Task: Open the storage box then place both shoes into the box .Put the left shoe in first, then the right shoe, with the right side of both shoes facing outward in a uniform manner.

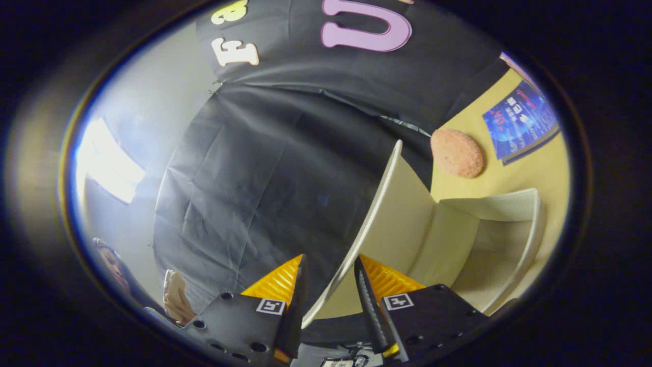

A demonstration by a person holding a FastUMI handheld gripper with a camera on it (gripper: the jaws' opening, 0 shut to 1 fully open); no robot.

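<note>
Hand-held gripper [328,285] tilted hard, fingers straddling edge of box lid [379,219]. Lid edge runs between fingers, small gap visible each side, so looks spread, not pinching. Lid's long edge leads away from fingers, up toward booth wall. Storage box [501,239] lies beyond right finger on yellow worktop [514,173], open, hollow. Pink pad [457,153] past box. Shoes unseen.

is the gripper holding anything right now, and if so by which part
The gripper has the storage box's raised lid between its fingers, at the lid's free front edge. There is a gap beside the edge, so a firm clamp cannot be told.
</note>
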